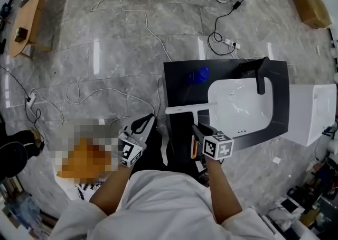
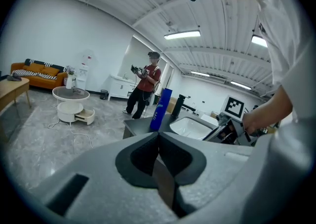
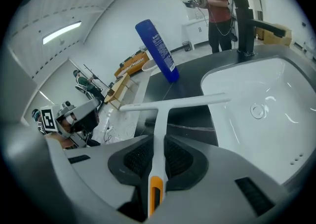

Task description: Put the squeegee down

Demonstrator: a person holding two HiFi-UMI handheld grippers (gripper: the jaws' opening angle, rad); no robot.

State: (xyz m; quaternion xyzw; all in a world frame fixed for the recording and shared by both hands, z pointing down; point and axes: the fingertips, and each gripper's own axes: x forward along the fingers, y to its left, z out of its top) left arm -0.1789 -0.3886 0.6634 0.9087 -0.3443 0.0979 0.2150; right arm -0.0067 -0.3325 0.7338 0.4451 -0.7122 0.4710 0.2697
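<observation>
Squeegee (image 3: 160, 114): its white handle is grasped by the right tongs (image 3: 157, 154), clenched on both sides just above the orange grip. The blade is held crosswise over the near left part of the dark surface (image 1: 177, 75), just beside the left rim of the basin (image 1: 240, 107). Whether the blade touches anything cannot be told.
Left tongs (image 2: 159, 141): closed on nothing, held off to the left, well apart from the surface.
Step in hand: the squeegee is to be lowered flat onto the bare dark surface. The blade is best landed first and level, and the grip released only once the handle is supported. The basin's rim and the near edge should be avoided, since a slide off is likely there.
Basin: white and seemingly empty, with only a drain seen.
Blue bottle (image 1: 199, 75): upright at the far left of the surface; its contents cannot be seen.
</observation>
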